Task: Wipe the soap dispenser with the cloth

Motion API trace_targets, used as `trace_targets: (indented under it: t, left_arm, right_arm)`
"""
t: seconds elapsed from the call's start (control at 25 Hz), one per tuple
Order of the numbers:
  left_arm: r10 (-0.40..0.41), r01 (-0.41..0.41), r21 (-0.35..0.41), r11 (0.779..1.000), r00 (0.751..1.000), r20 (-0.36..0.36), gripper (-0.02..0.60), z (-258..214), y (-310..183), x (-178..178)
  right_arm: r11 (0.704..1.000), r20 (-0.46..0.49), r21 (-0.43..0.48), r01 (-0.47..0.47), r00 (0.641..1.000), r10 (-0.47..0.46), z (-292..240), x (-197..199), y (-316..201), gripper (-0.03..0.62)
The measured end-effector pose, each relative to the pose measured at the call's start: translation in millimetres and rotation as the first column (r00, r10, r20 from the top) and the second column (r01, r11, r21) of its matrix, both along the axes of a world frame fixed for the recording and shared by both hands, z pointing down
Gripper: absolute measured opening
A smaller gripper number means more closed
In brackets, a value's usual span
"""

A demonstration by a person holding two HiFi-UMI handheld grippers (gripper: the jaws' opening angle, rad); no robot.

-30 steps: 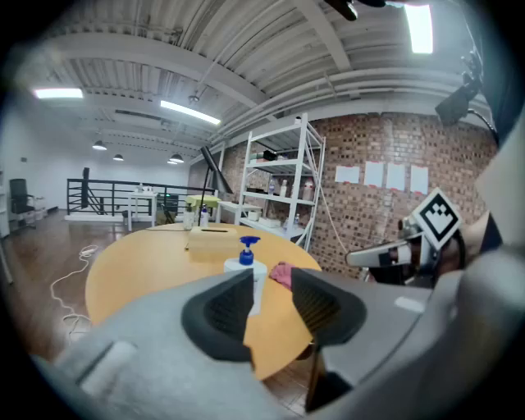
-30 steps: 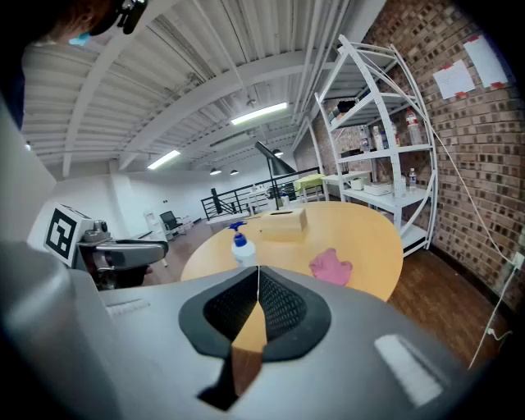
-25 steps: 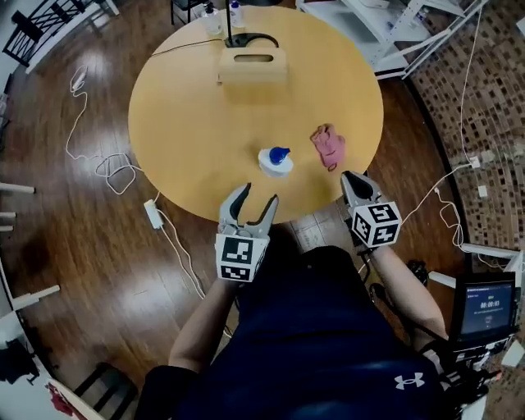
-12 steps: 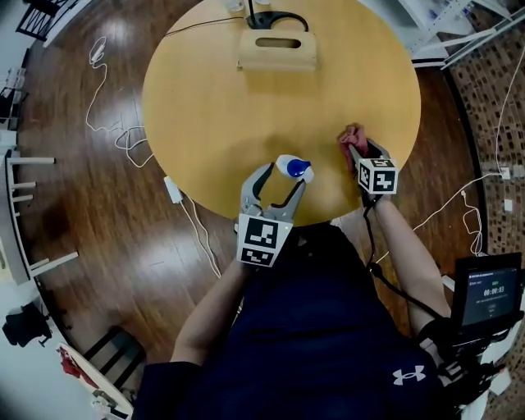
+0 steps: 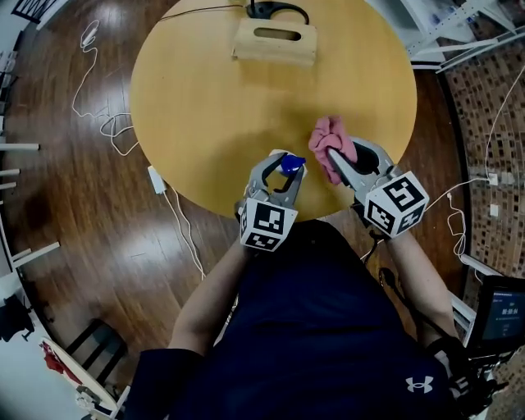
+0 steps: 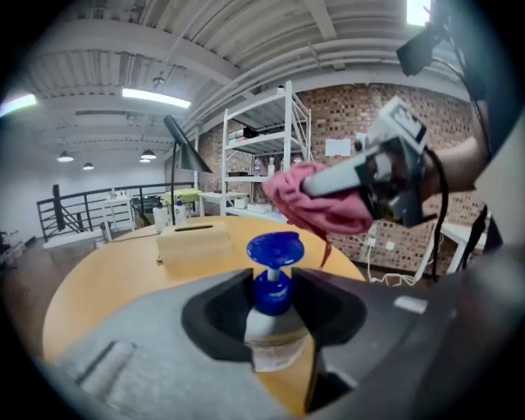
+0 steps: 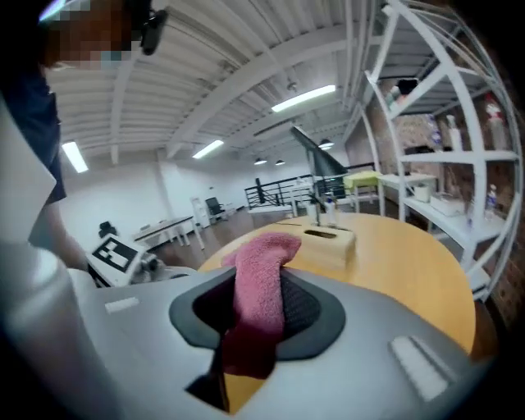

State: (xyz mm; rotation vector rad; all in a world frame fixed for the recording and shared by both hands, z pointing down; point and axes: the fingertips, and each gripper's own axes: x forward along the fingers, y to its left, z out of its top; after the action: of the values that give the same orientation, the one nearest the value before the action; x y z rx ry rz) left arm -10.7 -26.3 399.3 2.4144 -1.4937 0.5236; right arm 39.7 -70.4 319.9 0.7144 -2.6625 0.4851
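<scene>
A white soap dispenser (image 5: 289,164) with a blue pump top stands near the round table's (image 5: 205,98) near edge. My left gripper (image 5: 284,162) has just been closing, and its jaws press on the dispenser's body (image 6: 275,328) below the blue pump. My right gripper (image 5: 341,152) has also just been closing and is shut on a pink cloth (image 5: 328,139). The cloth is lifted off the table, just right of the dispenser. In the right gripper view the cloth (image 7: 258,287) stands up between the jaws, with its tail hanging below. In the left gripper view it hangs above and behind the pump (image 6: 316,197).
A wooden tissue box (image 5: 275,41) sits at the table's far side with a black lamp base (image 5: 275,10) behind it. Cables (image 5: 98,123) and a power strip (image 5: 156,179) lie on the wooden floor to the left. White shelving (image 7: 443,148) stands to the right.
My left gripper moved forward and closed round the dispenser. My right gripper reached the cloth on the table, shut on it, lifted it and brought it next to the dispenser.
</scene>
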Motion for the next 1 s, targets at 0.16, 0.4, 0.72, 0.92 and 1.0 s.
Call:
trace_targets:
  t: [0.16,0.4,0.72,0.92,1.0]
  left_arm:
    - [0.013,-0.015,0.067,0.998,1.000,0.022,0.147,2,4,1]
    - [0.034,-0.035,0.062,0.997,0.999,0.020,0.146,1,-4,7]
    - [0.024,-0.024,0.067,0.997,1.000,0.005,0.146,2,-7,5]
    - [0.018,-0.018,0.065,0.998,1.000,0.005,0.146,0,-7,5]
    - [0.021,-0.021,0.065,0.998,1.000,0.005,0.146,-1,-7,8]
  right_arm:
    - [0.976,-0.162,0.067,0.207,0.968,-0.194,2,-65,51,0.109]
    - [0.980,-0.268,0.086,0.178,0.952,-0.149,19,-66,36,0.107]
    - [0.995,-0.239,0.097,-0.020,0.970,0.042,1,-12,-3,0.107]
    - [0.961,-0.284,0.150,0.233,0.941,-0.184,-3,-77,49,0.109]
    - [0.952,-0.319,0.160,0.262,0.926,-0.201,9,-80,54,0.109]
